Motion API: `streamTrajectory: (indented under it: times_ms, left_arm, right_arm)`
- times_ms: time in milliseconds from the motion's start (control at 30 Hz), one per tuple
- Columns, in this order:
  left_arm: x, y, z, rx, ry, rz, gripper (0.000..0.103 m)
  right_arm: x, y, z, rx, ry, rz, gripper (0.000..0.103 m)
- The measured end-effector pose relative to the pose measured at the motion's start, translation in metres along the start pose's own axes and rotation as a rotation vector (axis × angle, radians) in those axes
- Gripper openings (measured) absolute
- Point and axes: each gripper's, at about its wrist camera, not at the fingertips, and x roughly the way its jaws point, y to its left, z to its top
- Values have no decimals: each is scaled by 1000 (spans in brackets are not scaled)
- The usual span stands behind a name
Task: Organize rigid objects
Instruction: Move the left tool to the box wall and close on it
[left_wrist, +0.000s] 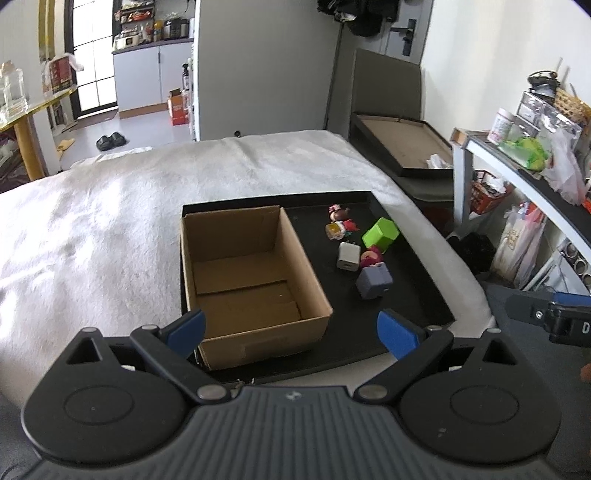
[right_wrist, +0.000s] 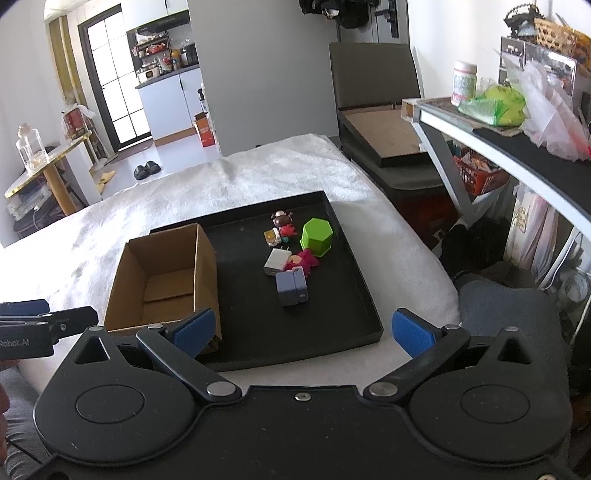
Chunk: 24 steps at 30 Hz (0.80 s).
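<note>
While nothing has yet gone into it, the box (left_wrist: 251, 280) sits at the left of the black tray (right_wrist: 354, 295) on a white blanket, its mouth up and bare inside. Right of it, the left hand-held gripper (left_wrist: 291, 332) hovers at the tray's near edge, fingers spread wide and holding nothing. Further right lies the cluster of small things, all on the tray's right half: a white charger (right_wrist: 275, 261), a grey-blue block (right_wrist: 291, 287) nearest the near edge, a red-pink toy (right_wrist: 304, 260) touching both, a green hexagonal cup (right_wrist: 317, 236) on its side, and two little figures (right_wrist: 282, 225) behind. The right hand-held gripper (right_wrist: 303, 332) is likewise spread and empty; the block lies straight ahead of it, slightly left of centre, so the right hand looks the nearer one. What the small figures are is hard to make out, and the charger's prongs barely show.
</note>
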Motion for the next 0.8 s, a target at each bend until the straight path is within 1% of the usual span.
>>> streamTrajectory:
  times_ms: [167, 300, 500, 700, 800]
  left_arm:
    - [11, 6, 2, -35, 0, 2, 99]
    - [19, 9, 5, -46, 4, 12, 99]
    - [34, 10, 9, -39, 15, 17, 99]
    - [50, 14, 15, -47, 30, 45, 99]
    - [56, 15, 16, -42, 42, 42, 99]
  right_arm:
    - [11, -4, -1, -5, 24, 8, 103]
    - [18, -8, 0, -7, 25, 9, 103]
    - [32, -14, 2, 2, 36, 23, 103]
    - [47, -20, 5, 18, 56, 30, 103]
    - [55, -21, 8, 15, 69, 27, 103]
